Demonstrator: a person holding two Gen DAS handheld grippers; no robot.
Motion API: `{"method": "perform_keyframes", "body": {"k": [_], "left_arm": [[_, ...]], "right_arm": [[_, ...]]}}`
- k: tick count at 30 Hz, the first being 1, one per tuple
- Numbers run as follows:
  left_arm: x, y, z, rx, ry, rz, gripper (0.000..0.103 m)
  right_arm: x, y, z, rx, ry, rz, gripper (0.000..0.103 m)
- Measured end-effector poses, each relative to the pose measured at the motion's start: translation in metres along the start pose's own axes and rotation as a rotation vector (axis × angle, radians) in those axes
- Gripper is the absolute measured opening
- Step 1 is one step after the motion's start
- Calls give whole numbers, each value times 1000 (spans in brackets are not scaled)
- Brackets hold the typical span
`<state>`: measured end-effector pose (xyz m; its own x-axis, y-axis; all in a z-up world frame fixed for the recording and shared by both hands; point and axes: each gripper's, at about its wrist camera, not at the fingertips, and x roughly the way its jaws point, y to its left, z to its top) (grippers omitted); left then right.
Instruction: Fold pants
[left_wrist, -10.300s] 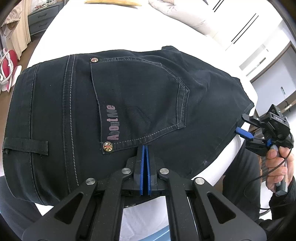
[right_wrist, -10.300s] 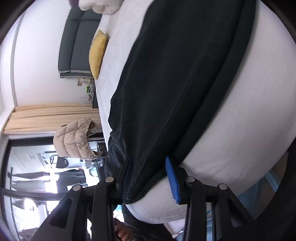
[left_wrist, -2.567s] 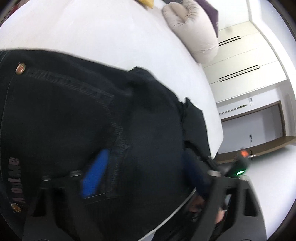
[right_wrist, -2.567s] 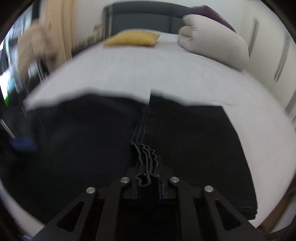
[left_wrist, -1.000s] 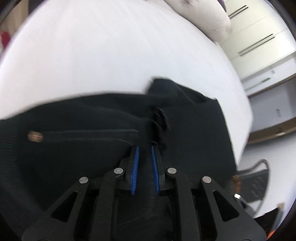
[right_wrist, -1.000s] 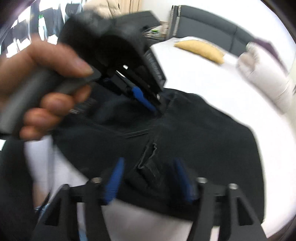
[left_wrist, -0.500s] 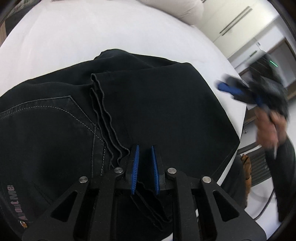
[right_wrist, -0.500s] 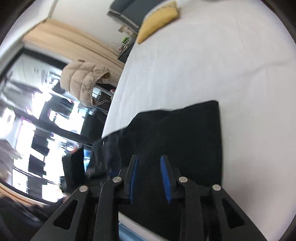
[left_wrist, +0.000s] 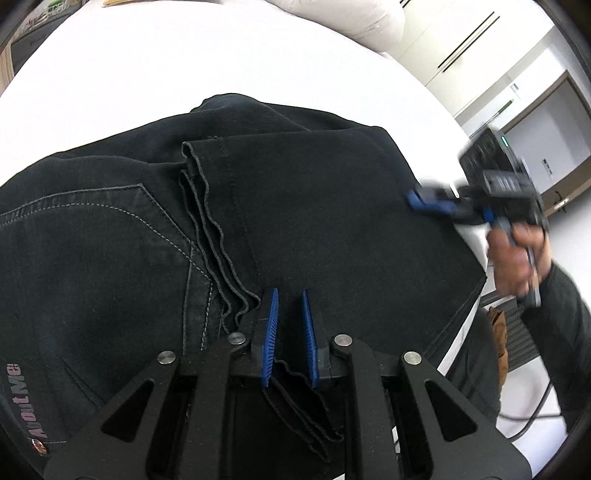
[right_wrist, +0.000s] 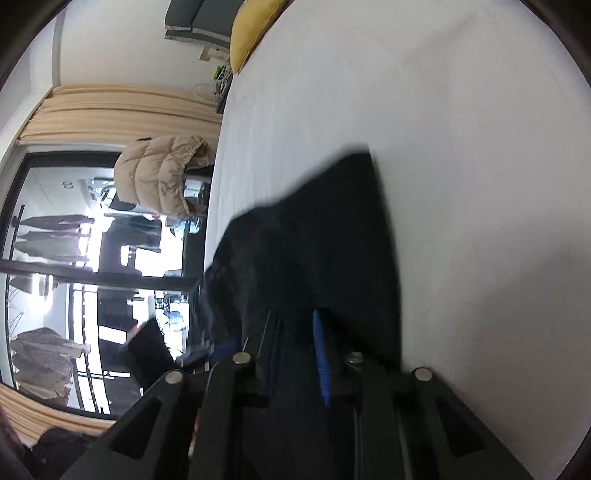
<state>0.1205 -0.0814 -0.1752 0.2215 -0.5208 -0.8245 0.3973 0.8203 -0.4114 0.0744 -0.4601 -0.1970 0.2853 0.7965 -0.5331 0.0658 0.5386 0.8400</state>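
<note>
My left gripper pinched the pants hems; my right gripper was closing around their folded edge, best seated deep.

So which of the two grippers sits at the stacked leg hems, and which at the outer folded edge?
The left gripper straddles the wavy stacked hems beside the back pocket; the right gripper is at the pants' far side edge, closing.
</note>
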Motion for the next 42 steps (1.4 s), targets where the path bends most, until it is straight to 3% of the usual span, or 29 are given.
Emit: {"method": "perform_keyframes", "body": {"k": [5,9,11,13,15,17,19,21,23,25,26,28,33,42], "left_arm": [[-2,10,-2,-22,-8,-18,13],[-2,10,-5,-15,-24,-4,13],[-2,9,-8,-13,-38,-3,13],[-9,11,-11,-35,-65,-17,13],[-24,14,-19,-74,-91,-29,13],[-51,18,-29,-92,-135,-18,13],[-82,23,-44,-98,-203,-19,14],[-118,35,-65,-121,-286,-8,15],[-150,53,-89,-175,-350,-7,29],[-176,75,-114,-277,-425,-13,88],[-190,88,-127,-345,-482,-17,93],[-210,111,-153,-461,-556,-29,94],[-217,158,-194,-684,-582,-83,94],[-177,221,-214,-950,-560,-231,93]], "right_arm": [[-21,-3,-61,-4,8,9,20],[-36,-7,-89,21,-56,28,22],[-39,-13,-94,41,-88,25,19],[-40,-18,-96,35,-105,-10,6],[-38,-16,-94,33,-110,-64,0],[-41,1,-91,7,-128,-104,17],[-52,19,-94,-10,-220,-93,81],[-64,40,-102,-13,-376,-43,102],[-59,55,-103,-39,-403,25,102],[-43,67,-99,-40,-378,70,96],[-35,69,-97,-41,-361,87,94],[-16,72,-91,-28,-322,126,84],[27,81,-76,-2,-226,151,72],[56,103,-62,-14,-140,191,70]]}}
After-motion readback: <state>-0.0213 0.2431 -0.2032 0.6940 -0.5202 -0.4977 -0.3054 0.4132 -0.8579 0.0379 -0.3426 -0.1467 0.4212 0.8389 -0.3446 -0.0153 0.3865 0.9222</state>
